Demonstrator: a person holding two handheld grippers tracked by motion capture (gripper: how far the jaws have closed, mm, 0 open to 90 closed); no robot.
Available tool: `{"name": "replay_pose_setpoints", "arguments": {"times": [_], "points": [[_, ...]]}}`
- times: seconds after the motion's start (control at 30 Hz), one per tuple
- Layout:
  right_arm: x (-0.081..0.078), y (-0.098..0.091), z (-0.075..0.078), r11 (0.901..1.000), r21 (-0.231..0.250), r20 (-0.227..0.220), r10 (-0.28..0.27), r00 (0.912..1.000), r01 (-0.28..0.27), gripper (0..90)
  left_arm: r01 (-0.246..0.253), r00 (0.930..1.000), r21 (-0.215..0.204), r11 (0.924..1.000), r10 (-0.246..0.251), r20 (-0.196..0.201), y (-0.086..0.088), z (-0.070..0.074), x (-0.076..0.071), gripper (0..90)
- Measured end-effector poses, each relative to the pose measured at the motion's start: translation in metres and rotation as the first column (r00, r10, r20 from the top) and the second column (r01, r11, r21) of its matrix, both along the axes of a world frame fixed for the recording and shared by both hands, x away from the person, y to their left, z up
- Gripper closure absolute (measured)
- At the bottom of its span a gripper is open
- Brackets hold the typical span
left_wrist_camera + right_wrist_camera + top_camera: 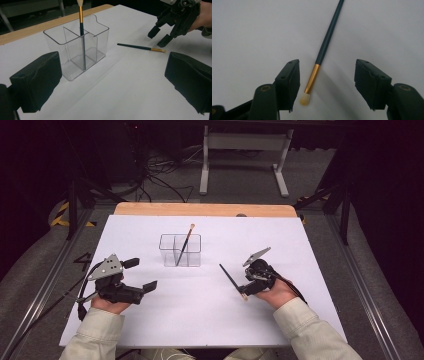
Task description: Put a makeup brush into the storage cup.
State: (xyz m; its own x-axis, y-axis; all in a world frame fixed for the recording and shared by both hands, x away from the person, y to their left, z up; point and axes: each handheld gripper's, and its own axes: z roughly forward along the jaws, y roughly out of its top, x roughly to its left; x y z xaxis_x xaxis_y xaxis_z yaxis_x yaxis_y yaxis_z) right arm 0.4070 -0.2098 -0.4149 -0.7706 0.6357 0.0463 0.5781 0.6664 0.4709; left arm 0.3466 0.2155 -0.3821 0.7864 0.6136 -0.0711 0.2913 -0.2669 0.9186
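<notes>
Now the right hand-held gripper (327, 85) hangs released over a loose brush (325, 50) on the bench (165, 315); the left hand-held gripper (112, 77) gapes wide, empty.

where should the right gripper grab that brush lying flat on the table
Grip the loose brush on its gold ferrule, just behind the bristles. It lies flat, so come straight down with one jaw on each side of the shaft. The right gripper is open and already straddles that end.

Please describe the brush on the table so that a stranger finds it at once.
On the white table, look near the right claw. The brush lies flat between its open jaws. The other brush stands in the clear box.
</notes>
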Motion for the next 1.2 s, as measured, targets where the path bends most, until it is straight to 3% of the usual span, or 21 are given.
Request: {"name": "replay_pose_setpoints", "arguments": {"times": [0.73,1.2], "points": [[0.002,0.010,-0.002,0.9980,-0.057,-0.035,0.023,0.9991,-0.025,39.2,-0.012,0.9999,0.012,0.9999,0.012,0.005,0.010,-0.008,-0.006,1.7],[0.005,0.014,-0.007,0.9944,-0.098,-0.084,0.030,0.9961,-0.038,50.7,-0.019,0.9995,-0.062,0.9979,0.021,0.026,0.019,-0.027,-0.013,1.8]]}}
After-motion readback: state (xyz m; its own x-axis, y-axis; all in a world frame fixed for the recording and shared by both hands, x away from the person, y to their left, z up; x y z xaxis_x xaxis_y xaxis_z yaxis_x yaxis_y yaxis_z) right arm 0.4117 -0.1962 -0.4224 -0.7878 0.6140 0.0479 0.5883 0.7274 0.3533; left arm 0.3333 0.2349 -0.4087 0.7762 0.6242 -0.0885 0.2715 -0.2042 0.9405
